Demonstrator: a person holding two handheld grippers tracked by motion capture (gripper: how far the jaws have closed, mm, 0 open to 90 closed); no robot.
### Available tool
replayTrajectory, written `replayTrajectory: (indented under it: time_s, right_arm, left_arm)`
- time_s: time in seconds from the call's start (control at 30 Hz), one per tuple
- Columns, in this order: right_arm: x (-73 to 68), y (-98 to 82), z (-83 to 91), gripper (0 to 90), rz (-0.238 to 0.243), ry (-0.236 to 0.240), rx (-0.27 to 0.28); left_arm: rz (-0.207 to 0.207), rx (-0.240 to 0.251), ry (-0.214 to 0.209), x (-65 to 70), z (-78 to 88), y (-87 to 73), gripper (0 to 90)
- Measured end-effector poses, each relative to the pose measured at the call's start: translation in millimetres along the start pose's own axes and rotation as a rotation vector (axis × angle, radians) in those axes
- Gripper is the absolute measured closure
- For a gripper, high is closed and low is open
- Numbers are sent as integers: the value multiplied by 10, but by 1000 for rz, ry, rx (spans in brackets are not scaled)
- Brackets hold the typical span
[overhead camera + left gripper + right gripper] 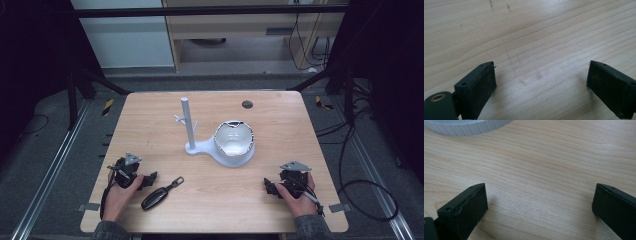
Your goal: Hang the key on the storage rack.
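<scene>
A black car key fob (156, 197) with a short strap lies on the wooden table (150, 125) near the front left. Just left of it rests my left gripper (148, 179), held by a hand, jaws wide apart over bare wood (541, 72). Near the table's middle stands a white stand: a post with small pegs (187, 125) on a base that carries a bowl-shaped dish (234, 142). At the front right my right gripper (270, 186) lies low on the table, open, with nothing between its jaws (539, 200). The ribbed white base edge (469, 126) shows ahead of it.
A small dark round hole (247, 104) sits in the tabletop at the back. Black frame struts and cables stand around the table on the grey floor. Bare wood lies between the two grippers at the front.
</scene>
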State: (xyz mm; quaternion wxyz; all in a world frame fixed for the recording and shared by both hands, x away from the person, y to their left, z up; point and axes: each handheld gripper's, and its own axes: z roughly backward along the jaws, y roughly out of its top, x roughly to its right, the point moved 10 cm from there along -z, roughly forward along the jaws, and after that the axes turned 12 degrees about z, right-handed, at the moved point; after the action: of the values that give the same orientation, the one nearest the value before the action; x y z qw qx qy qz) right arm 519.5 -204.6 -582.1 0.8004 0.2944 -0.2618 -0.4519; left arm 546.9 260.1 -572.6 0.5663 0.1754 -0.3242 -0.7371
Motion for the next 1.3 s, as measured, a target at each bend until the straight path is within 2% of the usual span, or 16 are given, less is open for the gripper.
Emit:
replayTrajectory:
  time_s: [0.1, 0.2, 0.3, 0.4, 0.43, 0.5, 0.7, 0.8, 0.87, 1.0, 1.1, 1.3]
  right_arm:
    - [0, 0, 0, 5, 0, 0, 0]
    - [0, 0, 0, 5, 0, 0, 0]
    - [0, 0, 0, 5, 0, 0, 0]
    - [-1, -1, 0, 5, -1, -2, 0]
    - [-2, -2, 1, 5, -1, -2, 0]
    - [-3, -3, 1, 5, -1, -2, 0]
    - [-4, -3, 2, 5, 1, -1, 0]
    - [-5, -3, 2, 5, 1, -1, 0]
    - [-5, -3, 3, 5, 1, -1, 0]
    - [-5, -3, 2, 5, 1, -1, 0]
    - [-5, -3, 2, 5, 1, -1, 0]
    - [-5, -3, 3, 5, 1, -1, 0]
  left_arm:
    - [-49, -33, 6, 68, 127, 46, 56]
    - [-119, -91, -4, 211, 297, 139, 56]
    - [-179, -173, -28, 401, 430, 200, 66]
    - [-267, -262, -15, 548, 491, 192, 62]
    - [-277, -290, -44, 618, 503, 165, 54]
    - [-287, -322, -72, 709, 522, 127, 66]
    - [-326, -405, -82, 858, 546, -49, 66]
    - [-362, -425, -75, 917, 535, -127, 66]
    - [-363, -435, -82, 940, 514, -168, 73]
    - [-362, -453, -62, 879, 454, -223, 91]
    - [-354, -469, -66, 850, 443, -264, 121]
    - [-363, -521, -80, 832, 424, -328, 199]
